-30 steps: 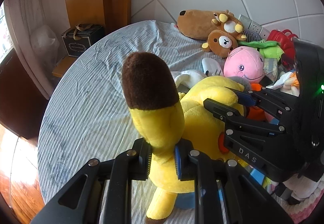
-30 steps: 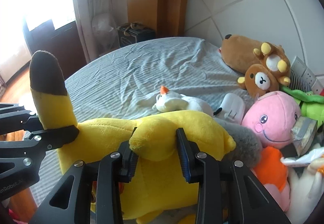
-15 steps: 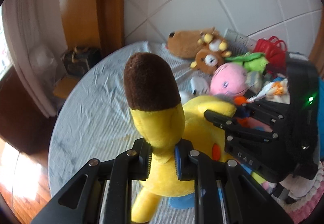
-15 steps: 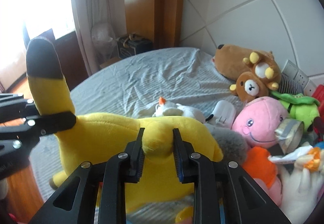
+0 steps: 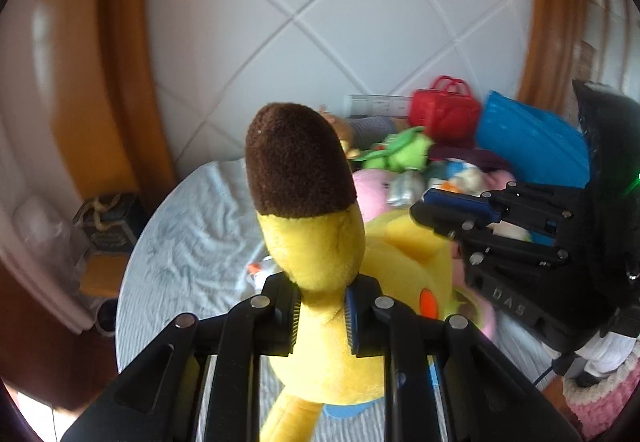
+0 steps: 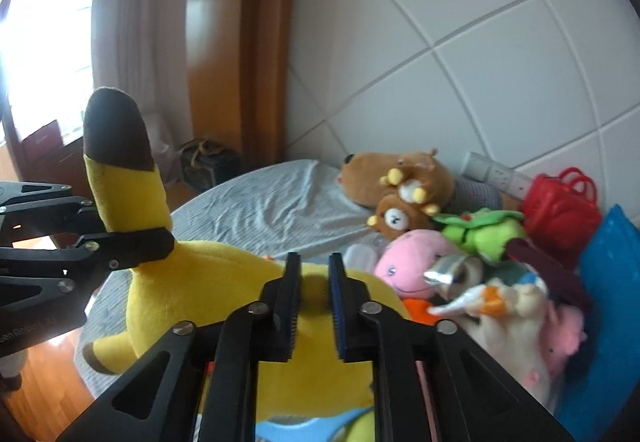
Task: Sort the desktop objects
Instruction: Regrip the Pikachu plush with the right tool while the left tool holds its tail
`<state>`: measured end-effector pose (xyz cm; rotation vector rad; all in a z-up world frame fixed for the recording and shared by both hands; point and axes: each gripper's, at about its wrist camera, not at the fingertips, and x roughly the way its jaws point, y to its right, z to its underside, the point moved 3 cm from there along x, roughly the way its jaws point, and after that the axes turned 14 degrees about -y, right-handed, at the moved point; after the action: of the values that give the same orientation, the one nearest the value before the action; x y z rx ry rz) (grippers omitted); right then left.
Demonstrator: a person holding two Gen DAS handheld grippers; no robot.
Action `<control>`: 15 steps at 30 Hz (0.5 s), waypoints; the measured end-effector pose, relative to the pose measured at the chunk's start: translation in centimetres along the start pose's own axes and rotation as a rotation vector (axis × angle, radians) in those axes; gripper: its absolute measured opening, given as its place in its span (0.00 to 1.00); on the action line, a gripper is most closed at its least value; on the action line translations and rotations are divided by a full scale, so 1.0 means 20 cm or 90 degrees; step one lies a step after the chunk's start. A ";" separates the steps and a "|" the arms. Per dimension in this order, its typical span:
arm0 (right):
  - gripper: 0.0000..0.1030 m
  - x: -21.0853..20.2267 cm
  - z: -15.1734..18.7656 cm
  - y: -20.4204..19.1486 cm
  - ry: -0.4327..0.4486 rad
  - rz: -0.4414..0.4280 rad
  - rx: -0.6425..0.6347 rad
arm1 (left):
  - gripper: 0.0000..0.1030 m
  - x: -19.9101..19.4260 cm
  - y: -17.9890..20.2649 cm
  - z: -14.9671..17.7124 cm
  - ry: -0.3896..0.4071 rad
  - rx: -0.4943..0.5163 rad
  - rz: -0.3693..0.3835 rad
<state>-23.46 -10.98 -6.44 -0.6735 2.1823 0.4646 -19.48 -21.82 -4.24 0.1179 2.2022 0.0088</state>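
Left gripper point(image 5: 320, 316) is pinching the yellow plush point(image 5: 384, 266) by its brown-tipped ear. Right gripper point(image 6: 314, 306) is clamping its back; pink plush point(image 6: 412, 262) is lying at two o'clock.

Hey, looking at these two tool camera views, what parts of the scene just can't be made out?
- Yellow plush: its face is hidden in both views; the right tool and left tool cover its body.
- Blue item under the plush: cut off by the bottom edge of the right view, identity unclear.
- Toy pile beside the pink plush: motion-blurred in both views.
- Strip along the wall: blurred, markings unreadable, left view.
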 end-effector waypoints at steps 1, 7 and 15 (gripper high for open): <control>0.01 -0.04 0.01 0.01 0.002 0.013 0.009 | 0.17 0.01 0.03 0.00 -0.006 0.012 0.014; 0.01 0.00 0.19 0.16 -0.073 -0.005 0.121 | 0.17 0.28 0.10 0.08 -0.077 0.044 0.032; 0.16 0.16 0.44 0.01 -0.105 -0.097 0.145 | 0.17 0.43 -0.12 0.22 -0.123 -0.018 0.012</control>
<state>-20.27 -7.26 -14.34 -0.6460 1.9742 0.1825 -21.20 -23.70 -13.99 0.1176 2.0072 0.0381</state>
